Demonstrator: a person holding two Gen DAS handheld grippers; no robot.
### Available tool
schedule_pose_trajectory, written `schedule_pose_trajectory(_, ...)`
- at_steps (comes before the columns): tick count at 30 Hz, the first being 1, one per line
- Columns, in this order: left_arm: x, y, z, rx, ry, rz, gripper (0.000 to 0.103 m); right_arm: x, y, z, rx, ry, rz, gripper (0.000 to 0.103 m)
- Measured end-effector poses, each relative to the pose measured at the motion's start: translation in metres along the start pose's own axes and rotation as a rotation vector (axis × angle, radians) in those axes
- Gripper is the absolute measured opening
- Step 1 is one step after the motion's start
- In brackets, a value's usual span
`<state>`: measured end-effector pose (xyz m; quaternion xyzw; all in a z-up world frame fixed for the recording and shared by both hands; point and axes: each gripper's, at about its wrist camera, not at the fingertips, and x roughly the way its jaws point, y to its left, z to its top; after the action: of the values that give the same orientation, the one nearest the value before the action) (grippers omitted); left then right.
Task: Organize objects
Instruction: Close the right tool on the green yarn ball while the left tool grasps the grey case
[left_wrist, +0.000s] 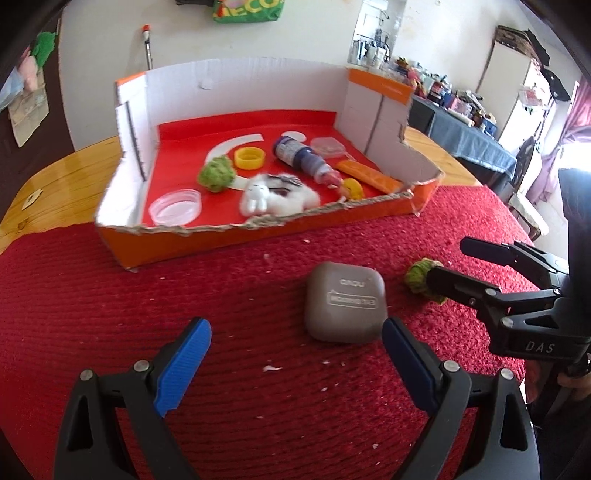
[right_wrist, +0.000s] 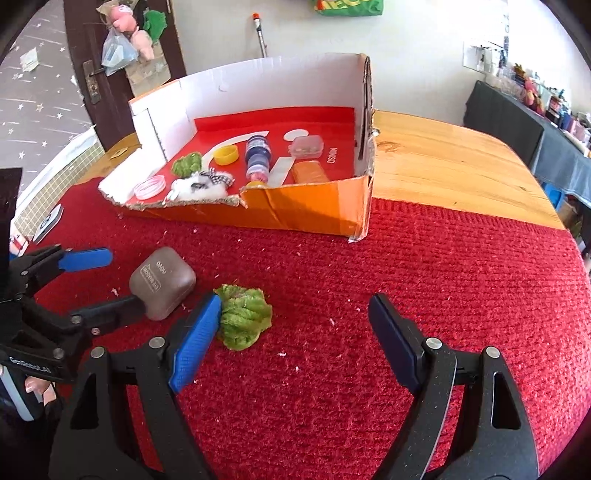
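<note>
A grey earbud case lies on the red mat, just ahead of my open left gripper, whose jaws stand either side of it. A green fuzzy toy lies right of the case. My right gripper is open, its left finger touching the green toy. The cut-open orange cardboard box behind holds a white plush rabbit, another green toy, a dark bottle, a yellow cap and clear lids.
The red mat covers the near part of a wooden table. An orange block and a small clear container also lie in the box. A cluttered side table stands at the far right.
</note>
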<state>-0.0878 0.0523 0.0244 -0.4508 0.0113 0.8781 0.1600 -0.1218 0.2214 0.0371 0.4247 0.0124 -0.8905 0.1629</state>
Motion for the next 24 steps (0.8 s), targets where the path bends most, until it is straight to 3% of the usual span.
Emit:
schedule_pose_trajectory(16, 0.014, -0.012, 0.007, 0.048, 0.015, 0.01, 0.095, 0.007, -0.002, -0.002, -0.044, 0.01, 0.078, 0.081)
schedule_pose_trajectory(24, 0.016, -0.017, 0.008, 0.112, 0.016, 0.007, 0.084, 0.009, 0.002, -0.002, -0.097, 0.024, 0.107, 0.08)
